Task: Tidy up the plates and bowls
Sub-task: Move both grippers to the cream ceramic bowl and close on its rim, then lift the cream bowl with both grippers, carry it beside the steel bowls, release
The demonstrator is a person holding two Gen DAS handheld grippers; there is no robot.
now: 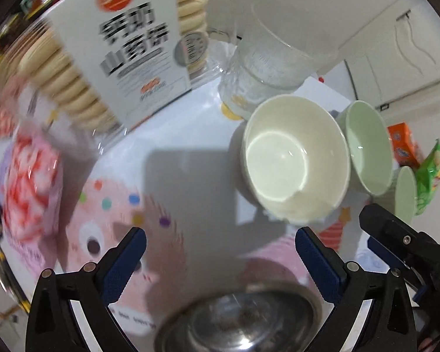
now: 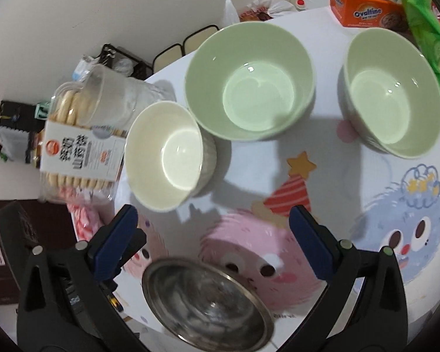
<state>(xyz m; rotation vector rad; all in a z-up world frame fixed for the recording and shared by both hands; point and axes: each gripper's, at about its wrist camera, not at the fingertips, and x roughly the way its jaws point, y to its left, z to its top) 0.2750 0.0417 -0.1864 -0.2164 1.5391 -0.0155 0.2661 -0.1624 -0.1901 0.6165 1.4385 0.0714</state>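
Note:
A cream bowl (image 1: 296, 158) (image 2: 168, 154) stands on the cartoon tablecloth. Beside it are two pale green bowls, one in the middle (image 2: 249, 79) (image 1: 366, 146) and one at the right (image 2: 393, 91) (image 1: 406, 190). A steel bowl (image 2: 206, 302) (image 1: 243, 319) sits nearest both cameras. My left gripper (image 1: 220, 252) is open and empty above the steel bowl, short of the cream bowl. My right gripper (image 2: 212, 228) is open and empty over the steel bowl. The other gripper's black body shows at the right edge of the left wrist view (image 1: 402, 243).
A clear box of biscuits (image 1: 108, 47) (image 2: 79, 143) and a clear plastic jug (image 1: 275, 38) (image 2: 114, 94) stand behind the cream bowl. A pink and red packet (image 1: 29, 187) lies left. An orange Ovaltine box (image 2: 366, 3) and green snack bag (image 2: 425, 26) are at the far right.

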